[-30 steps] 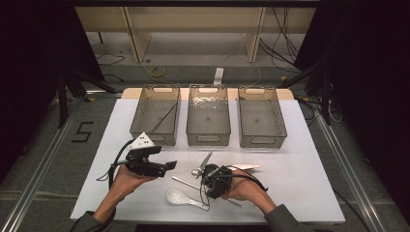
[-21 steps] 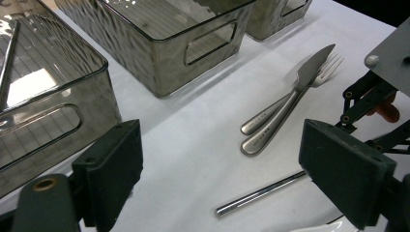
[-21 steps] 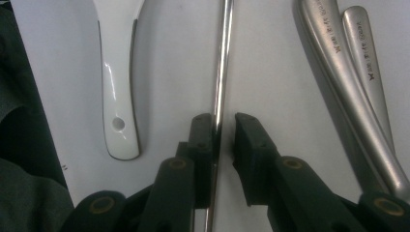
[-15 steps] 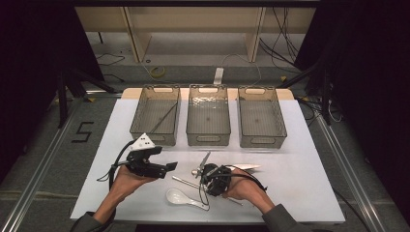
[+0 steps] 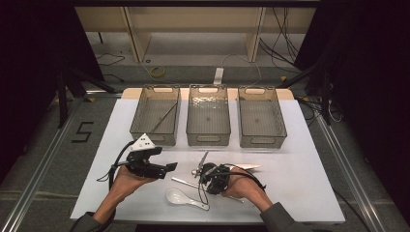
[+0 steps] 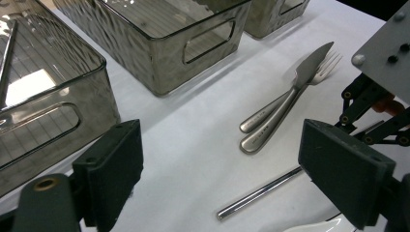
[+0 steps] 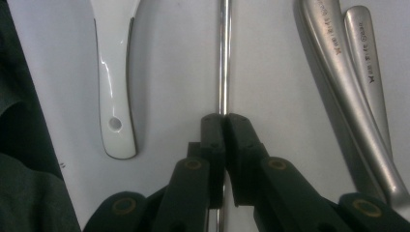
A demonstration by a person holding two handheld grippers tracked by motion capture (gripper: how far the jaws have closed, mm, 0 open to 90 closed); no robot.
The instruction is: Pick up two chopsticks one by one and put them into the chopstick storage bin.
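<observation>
Your right gripper [image 7: 223, 126] has just been closing its jaws, and they now pinch the thin metal rod [image 7: 223, 53] that lies on the white table [image 5: 309, 159]; both hands sit where they were a second ago. From the right gripper view, the rod runs straight ahead out of the pinched pads, with the white ceramic spoon [image 7: 115, 72] lying apart on one side of it and the handles of the knife [image 7: 348, 92] and fork [image 7: 370, 58] on the other, touching each other.

Your left gripper [image 6: 217, 164] has its jaws spread wide with nothing between the pads. Beyond them you see the free end of the rod [image 6: 258, 193] on the table, then the knife [image 6: 285, 106] and fork [image 6: 319, 72] side by side.

Farther off, three clear plastic bins stand in a row: the left bin [image 5: 157, 137] holds a thin stick-like piece, while the middle bin [image 5: 208, 140] and the right bin [image 5: 263, 140] look bare.
</observation>
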